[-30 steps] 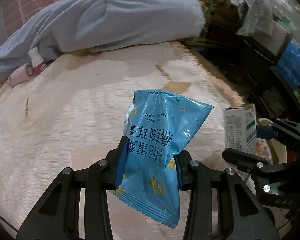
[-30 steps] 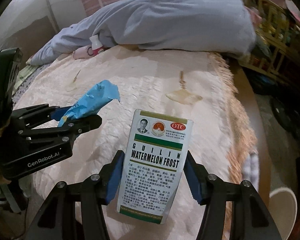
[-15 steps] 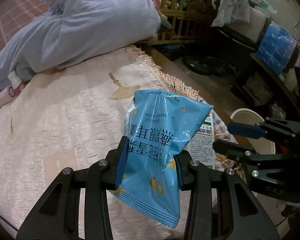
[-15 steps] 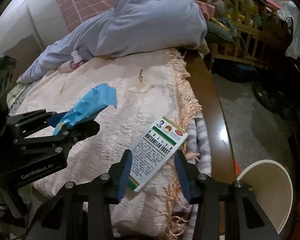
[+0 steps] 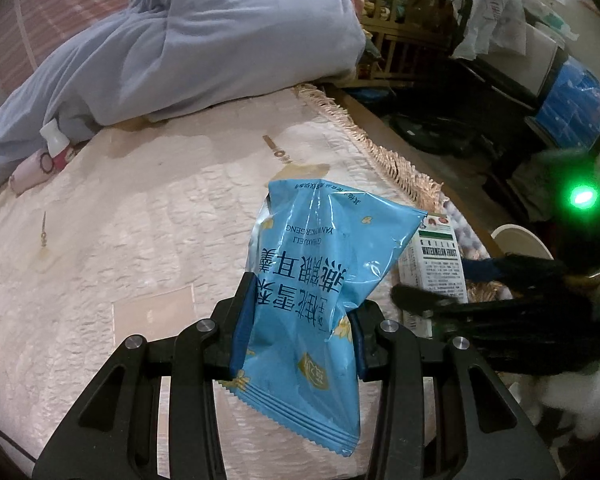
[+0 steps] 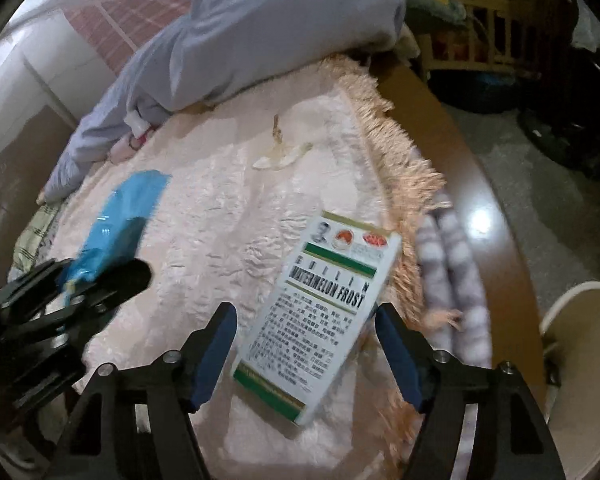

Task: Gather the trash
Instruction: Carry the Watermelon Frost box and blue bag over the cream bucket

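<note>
My left gripper (image 5: 296, 334) is shut on a blue snack wrapper (image 5: 320, 280) and holds it above the pink bedspread (image 5: 140, 220). The wrapper also shows in the right wrist view (image 6: 120, 224), with the left gripper (image 6: 96, 284) at the left. My right gripper (image 6: 306, 344) is open; its jaws stand wide on both sides of a white and green medicine box (image 6: 320, 308) that lies tilted between them, near the fringed edge. The box (image 5: 436, 264) and the right gripper (image 5: 440, 284) show at the right of the left wrist view.
A cream waste bin (image 6: 580, 360) stands on the floor at lower right, also in the left wrist view (image 5: 518, 240). A blue-grey duvet (image 5: 204, 40) lies across the far bed. A small pink-and-white bottle (image 5: 54, 148) lies beside it. A wooden bed rail (image 6: 480, 200) borders the fringe.
My right gripper has opened, so the medicine box is no longer clamped. Both views have swung back towards the bed. The left gripper still holds the wrapper.
</note>
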The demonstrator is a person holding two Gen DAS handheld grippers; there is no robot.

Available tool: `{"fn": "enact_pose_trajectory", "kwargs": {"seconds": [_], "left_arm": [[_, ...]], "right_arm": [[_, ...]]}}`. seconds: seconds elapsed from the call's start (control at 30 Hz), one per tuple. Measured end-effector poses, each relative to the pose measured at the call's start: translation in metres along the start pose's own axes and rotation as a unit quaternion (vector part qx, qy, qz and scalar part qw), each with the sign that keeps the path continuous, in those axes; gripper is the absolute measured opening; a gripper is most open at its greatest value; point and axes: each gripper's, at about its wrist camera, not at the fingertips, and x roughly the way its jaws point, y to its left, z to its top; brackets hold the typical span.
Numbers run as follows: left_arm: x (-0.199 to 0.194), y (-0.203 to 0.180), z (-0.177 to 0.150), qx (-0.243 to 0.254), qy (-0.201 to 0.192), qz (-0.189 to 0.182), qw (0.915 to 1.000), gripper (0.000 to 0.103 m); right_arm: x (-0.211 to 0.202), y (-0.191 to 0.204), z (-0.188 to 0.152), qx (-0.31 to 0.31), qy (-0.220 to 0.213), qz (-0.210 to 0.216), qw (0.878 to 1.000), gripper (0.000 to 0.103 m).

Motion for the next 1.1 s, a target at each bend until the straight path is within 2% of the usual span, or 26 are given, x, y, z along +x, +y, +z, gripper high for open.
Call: {"fn": "enact_pose_trajectory", "kwargs": {"seconds": [0.07, 0.13, 0.2, 0.37, 0.57, 0.73, 0.97, 1.1], "left_arm": [[-0.001, -0.002, 0.000, 0.004, -0.003, -0.001, 1.0000, 0.038], [-0.002, -0.008, 0.001, 0.008, -0.003, -0.007, 0.9999, 0.038], [-0.003, -0.015, 0.002, 0.014, -0.005, -0.013, 0.9998, 0.038], [-0.010, -0.043, 0.007, 0.035, -0.011, -0.033, 0.9988, 0.038], [-0.012, -0.094, 0.013, 0.069, -0.011, -0.064, 0.9955, 0.038], [-0.005, -0.142, 0.016, 0.102, -0.002, -0.090, 0.9907, 0.038], [0.013, -0.208, 0.015, 0.137, 0.025, -0.135, 0.9811, 0.039], [0.027, -0.242, 0.016, 0.141, 0.051, -0.180, 0.9722, 0.040]], "right_arm": [[0.013, 0.001, 0.000, -0.002, 0.016, -0.013, 1.000, 0.069], [0.013, 0.003, -0.002, -0.013, 0.008, -0.016, 1.000, 0.066], [0.002, 0.003, -0.006, -0.020, -0.004, -0.013, 1.000, 0.061], [-0.036, -0.011, -0.016, -0.027, -0.036, -0.021, 0.999, 0.058], [-0.082, -0.055, -0.038, 0.000, -0.056, -0.046, 0.997, 0.058], [-0.110, -0.096, -0.061, 0.027, -0.062, -0.082, 0.994, 0.058], [-0.127, -0.154, -0.088, 0.077, -0.056, -0.116, 0.989, 0.058], [-0.132, -0.185, -0.103, 0.109, -0.056, -0.135, 0.983, 0.058]]}}
